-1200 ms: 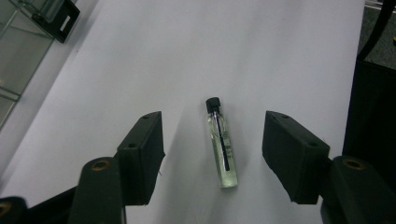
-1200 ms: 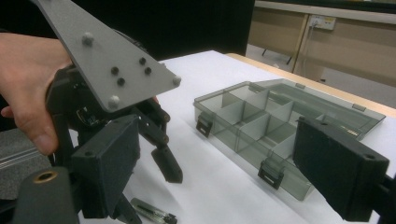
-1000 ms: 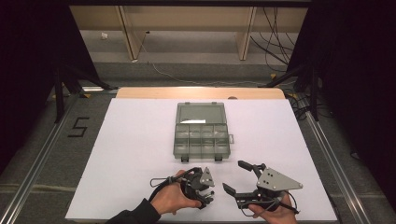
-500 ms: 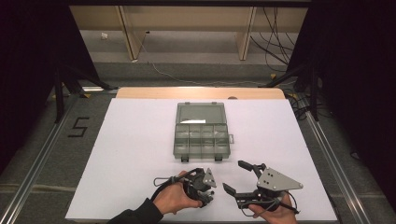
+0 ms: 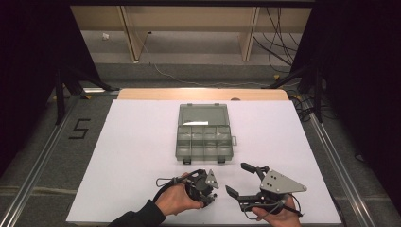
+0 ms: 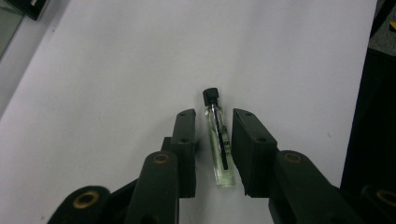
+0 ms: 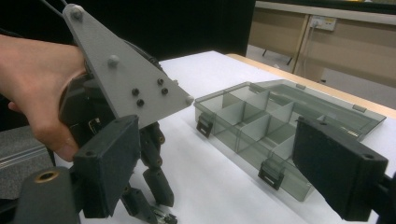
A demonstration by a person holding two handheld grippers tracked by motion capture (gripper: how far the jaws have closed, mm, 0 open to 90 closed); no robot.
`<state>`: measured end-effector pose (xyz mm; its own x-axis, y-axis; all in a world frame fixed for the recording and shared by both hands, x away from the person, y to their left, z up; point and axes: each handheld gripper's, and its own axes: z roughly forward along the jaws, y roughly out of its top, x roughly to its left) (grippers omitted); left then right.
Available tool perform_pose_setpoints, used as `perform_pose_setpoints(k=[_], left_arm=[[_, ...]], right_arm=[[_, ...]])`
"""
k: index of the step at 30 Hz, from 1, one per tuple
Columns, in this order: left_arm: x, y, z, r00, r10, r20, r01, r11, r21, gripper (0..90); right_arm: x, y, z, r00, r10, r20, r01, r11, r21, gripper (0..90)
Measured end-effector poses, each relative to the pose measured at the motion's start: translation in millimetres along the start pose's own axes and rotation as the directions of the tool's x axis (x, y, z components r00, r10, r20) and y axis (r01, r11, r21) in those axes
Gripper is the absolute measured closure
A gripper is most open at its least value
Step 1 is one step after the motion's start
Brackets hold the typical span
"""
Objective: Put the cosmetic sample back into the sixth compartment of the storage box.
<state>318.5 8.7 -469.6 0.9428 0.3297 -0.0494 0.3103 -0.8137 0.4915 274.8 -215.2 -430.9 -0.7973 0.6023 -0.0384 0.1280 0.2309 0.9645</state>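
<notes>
Closing jaws of the left hand-held gripper point(image 6: 212, 140) now narrowly flank, without visibly pressing, the glass vial point(image 6: 218, 140).

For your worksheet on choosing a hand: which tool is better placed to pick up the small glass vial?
Left. The left tool points down with its jaws either side of the vial; the right tool gapes wide beside it, holding nothing.

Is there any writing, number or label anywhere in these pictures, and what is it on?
"5": a large dark numeral marked on the grey floor to the left of the white table.
The small glass vial lying between the left gripper jaws has dark marks on its side, too small and blurred to read.
No lettering can be made out on the clear compartment box.
</notes>
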Motion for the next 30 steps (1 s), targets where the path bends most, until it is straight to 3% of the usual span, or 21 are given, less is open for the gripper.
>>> perform_pose_setpoints(k=[9, 23, 26, 27, 30], left_arm=[[-1.9, 1.2, 0.1, 0.9997, -0.003, -0.026, 0.003, 0.9999, 0.010, 80.1], [3.2, 2.4, -7.9, 0.9993, -0.014, -0.033, 0.013, 0.9998, -0.014, 80.4], [5.0, 2.7, -11.7, 0.9984, -0.042, -0.038, 0.041, 0.9987, -0.031, 80.4], [7.2, 3.2, -13.8, 0.9989, -0.025, -0.040, 0.024, 0.9994, -0.025, 80.4], [10.0, 4.3, -17.4, 0.9978, -0.048, -0.044, 0.046, 0.9974, -0.055, 80.4]], right_arm=[[0.3, -0.1, -0.1, 1.0000, 0.003, -0.001, -0.003, 1.000, 0.002, 16.6], [0.6, -0.1, 0.1, 1.0000, 0.002, 0.002, -0.002, 1.000, -0.003, 16.6], [1.3, 0.0, -0.4, 0.9998, 0.016, -0.008, -0.016, 1.000, 0.012, 16.6], [1.4, -0.1, -0.4, 0.9999, 0.016, -0.005, -0.016, 1.000, 0.011, 16.6], [0.3, -0.2, 0.4, 1.0000, 0.003, -0.009, -0.003, 1.000, -0.001, 16.6]])
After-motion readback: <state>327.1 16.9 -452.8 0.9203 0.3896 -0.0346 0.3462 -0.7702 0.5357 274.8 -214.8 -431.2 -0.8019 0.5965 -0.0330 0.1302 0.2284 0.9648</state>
